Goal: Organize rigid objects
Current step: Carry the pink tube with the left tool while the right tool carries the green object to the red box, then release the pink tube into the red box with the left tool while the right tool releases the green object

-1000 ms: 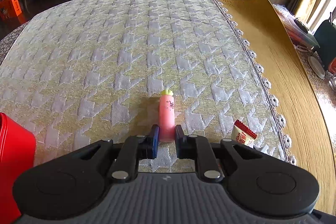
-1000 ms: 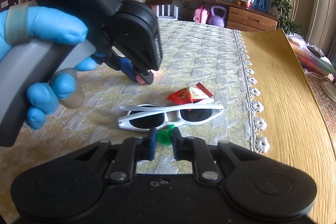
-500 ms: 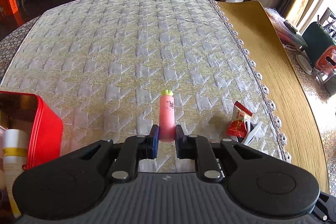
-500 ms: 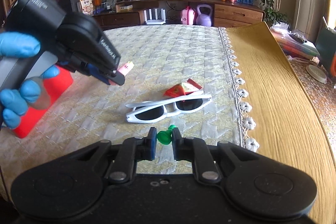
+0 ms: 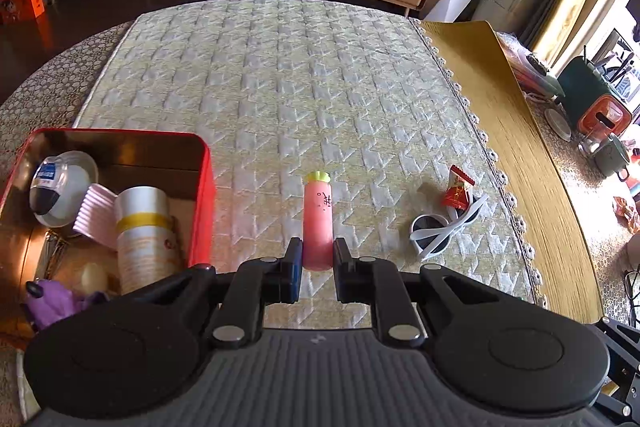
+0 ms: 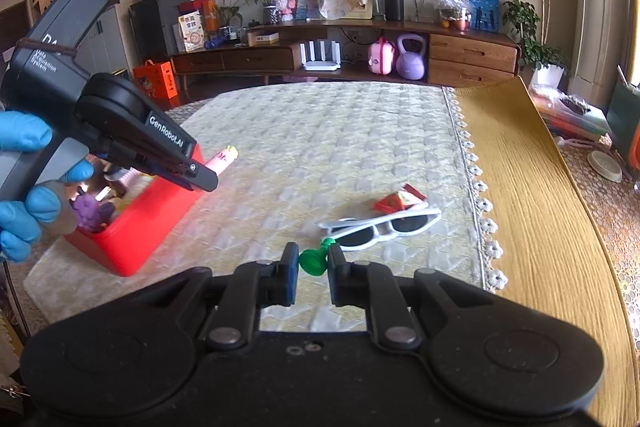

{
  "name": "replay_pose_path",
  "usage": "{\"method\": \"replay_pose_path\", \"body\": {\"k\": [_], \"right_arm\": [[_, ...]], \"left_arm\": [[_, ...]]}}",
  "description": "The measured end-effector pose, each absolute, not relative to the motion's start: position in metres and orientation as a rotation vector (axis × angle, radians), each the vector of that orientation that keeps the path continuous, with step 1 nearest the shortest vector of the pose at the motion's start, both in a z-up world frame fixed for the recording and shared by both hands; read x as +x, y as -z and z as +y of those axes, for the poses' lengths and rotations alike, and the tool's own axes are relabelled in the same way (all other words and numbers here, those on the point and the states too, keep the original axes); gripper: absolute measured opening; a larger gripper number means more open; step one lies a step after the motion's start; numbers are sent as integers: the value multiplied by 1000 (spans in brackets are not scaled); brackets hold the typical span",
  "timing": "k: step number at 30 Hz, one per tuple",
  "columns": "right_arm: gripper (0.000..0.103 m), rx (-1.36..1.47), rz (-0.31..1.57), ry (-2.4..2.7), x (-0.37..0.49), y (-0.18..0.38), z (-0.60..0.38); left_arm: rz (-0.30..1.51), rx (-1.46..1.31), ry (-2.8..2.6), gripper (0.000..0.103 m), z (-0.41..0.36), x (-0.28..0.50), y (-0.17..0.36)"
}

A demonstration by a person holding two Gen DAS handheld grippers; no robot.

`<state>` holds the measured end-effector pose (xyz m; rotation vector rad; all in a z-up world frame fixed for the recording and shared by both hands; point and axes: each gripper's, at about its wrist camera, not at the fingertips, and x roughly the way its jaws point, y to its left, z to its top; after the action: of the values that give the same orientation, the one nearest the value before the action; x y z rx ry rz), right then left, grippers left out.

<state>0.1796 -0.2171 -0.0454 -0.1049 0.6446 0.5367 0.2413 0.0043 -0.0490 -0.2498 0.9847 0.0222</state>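
Writing shows on the left gripper (image 6: 200,179) as seen from the right wrist camera: "GenRobot.AI" in white along its side, and "Data Acquisition System" on the grey body above, which a hand in a blue glove (image 6: 24,183) holds. Its fingers pinch the lower end of a pink tube (image 5: 317,227) with a yellow-green cap; small dark marks run near the cap, too small to read. The tube is off the table, just right of an open red tin (image 5: 200,195) that stands on the patterned cloth (image 5: 280,87). Inside the tin lie a silver can with a yellow band (image 5: 142,227), a small tub with a blue label (image 5: 60,187), a pink ribbed piece and a purple thing; none of their labels can be read. The right gripper (image 6: 313,263) has its fingers pinched on a small green piece (image 6: 314,261), held above the cloth. Near it on the cloth lie white sunglasses (image 6: 384,225) touching a red snack packet (image 6: 398,201)
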Motion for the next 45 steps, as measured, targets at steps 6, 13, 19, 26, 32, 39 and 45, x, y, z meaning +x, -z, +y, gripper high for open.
{"method": "replay_pose_path", "body": {"k": [6,13,19,26,32,39,45], "right_arm": [[14,-110,639,-581,164,30,-196],[14,-135,627,-647,150,16,-158],[14,-170,612,-705,142,9,-122],[14,-201,617,-754,143,11,-85],[14,-228,611,-793,146,13,-58],[14,-263,668,-799,172,37,-24],[14,-283,705,-798,194,53,5]], "left_arm": [[967,-252,-35,16,33,212,35],[950,-253,-55,16,71,186,26],[936,-263,-89,16,106,170,22],[942,-272,-126,16,140,159,28],[956,-281,-156,16,163,153,39],[979,-299,-170,16,183,151,54],[983,-328,-177,15,195,150,64]]}}
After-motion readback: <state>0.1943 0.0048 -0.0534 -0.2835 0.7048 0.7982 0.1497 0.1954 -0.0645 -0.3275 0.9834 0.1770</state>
